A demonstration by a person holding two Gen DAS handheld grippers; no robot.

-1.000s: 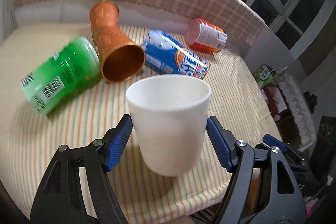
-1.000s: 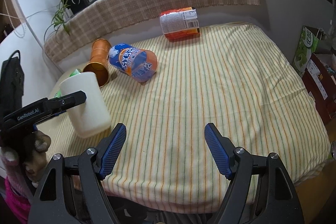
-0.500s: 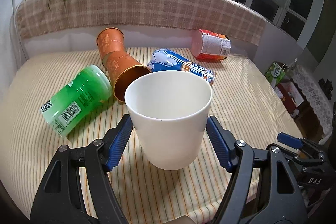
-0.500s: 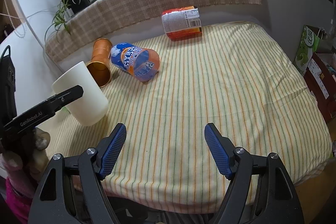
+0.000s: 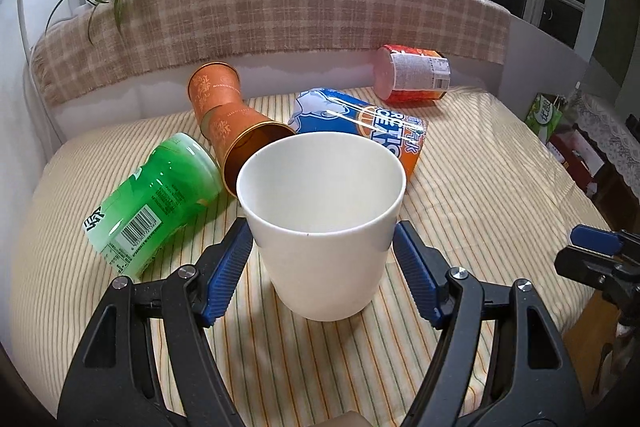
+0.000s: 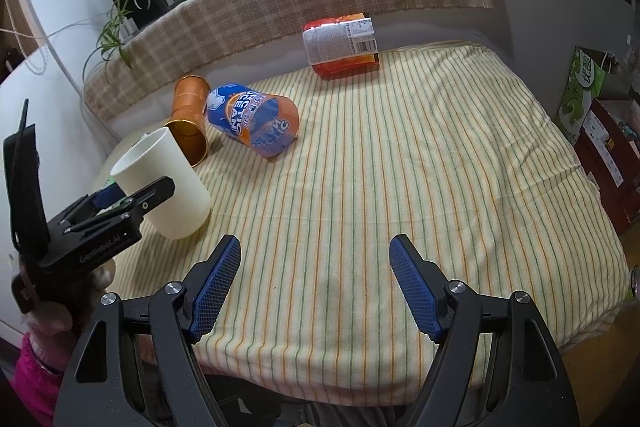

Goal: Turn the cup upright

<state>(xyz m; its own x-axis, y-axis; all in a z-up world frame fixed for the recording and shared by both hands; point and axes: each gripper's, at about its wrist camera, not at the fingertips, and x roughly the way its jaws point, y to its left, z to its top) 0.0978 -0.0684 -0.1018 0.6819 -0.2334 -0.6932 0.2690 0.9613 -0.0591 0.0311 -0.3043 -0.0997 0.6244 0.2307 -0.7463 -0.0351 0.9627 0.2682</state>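
A plain white cup stands mouth up on the striped cloth, tilted a little in the right wrist view. My left gripper straddles it with its blue pads beside the cup's walls; a small gap shows on each side. In the right wrist view the left gripper sits at the cup's side. My right gripper is open and empty above the cloth near the front edge.
Lying on the striped cloth behind the cup: a green can, a copper cup, a blue-orange can and a red can. A plaid-covered ledge with a potted plant runs along the back. Boxes stand at the right.
The left gripper has tipped the white cup from leaning toward upright and moved it slightly forward on the cloth. The right gripper has stayed still.
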